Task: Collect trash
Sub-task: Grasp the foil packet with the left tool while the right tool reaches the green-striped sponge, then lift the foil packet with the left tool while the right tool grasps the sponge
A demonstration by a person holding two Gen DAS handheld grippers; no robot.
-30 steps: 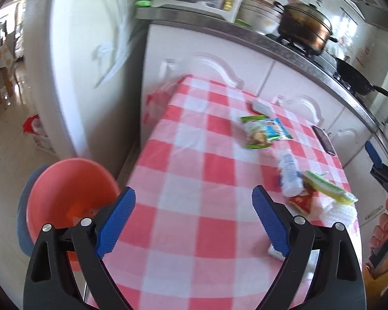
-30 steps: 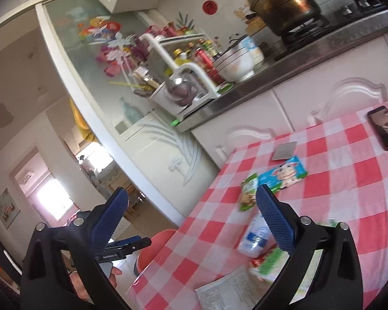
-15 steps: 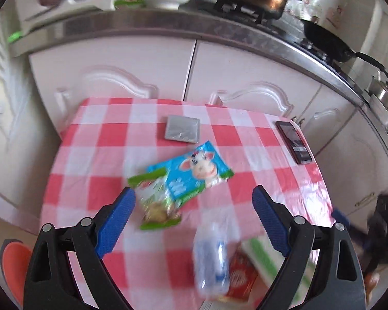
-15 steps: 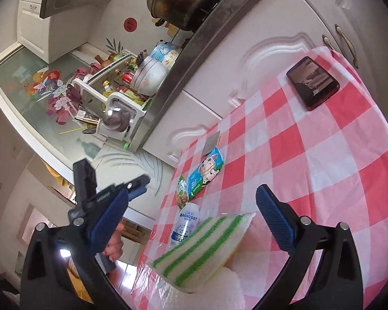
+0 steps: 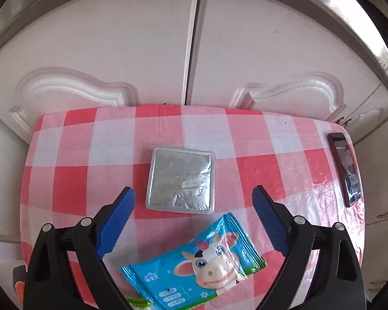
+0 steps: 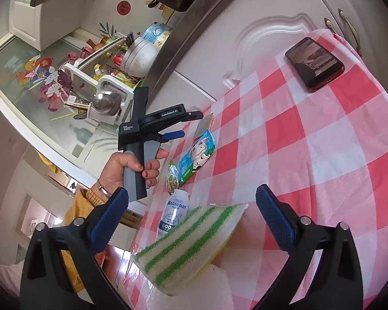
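In the left wrist view, your left hand-held gripper (image 5: 192, 206) has swung away from the orange bin it faced a second ago and moved in low over the desk (image 5: 72, 180), so the collecting has shifted from the bin to picking a piece of trash. Its blue jaws stand wide apart and hold nothing. The silver foil packet (image 5: 181, 179) lies flat just ahead, between the fingertips, and the blue cow wrapper (image 5: 194, 266) lies nearer, under the jaws and touching the packet's near edge. A phone (image 5: 345, 168) rests at the desk's right edge, well apart. In the right wrist view, your right hand-held gripper (image 6: 191, 214) has dropped closer to the desk than half a second ago, jaws also spread and empty. A green-striped sponge (image 6: 186, 242) lies close between them, and a white bottle (image 6: 174, 215) lies beside it. Farther off you see your left hand (image 6: 126, 165) holding its gripper level, pointed at the cow wrapper and foil packet. Either looks ready to be grasped next.
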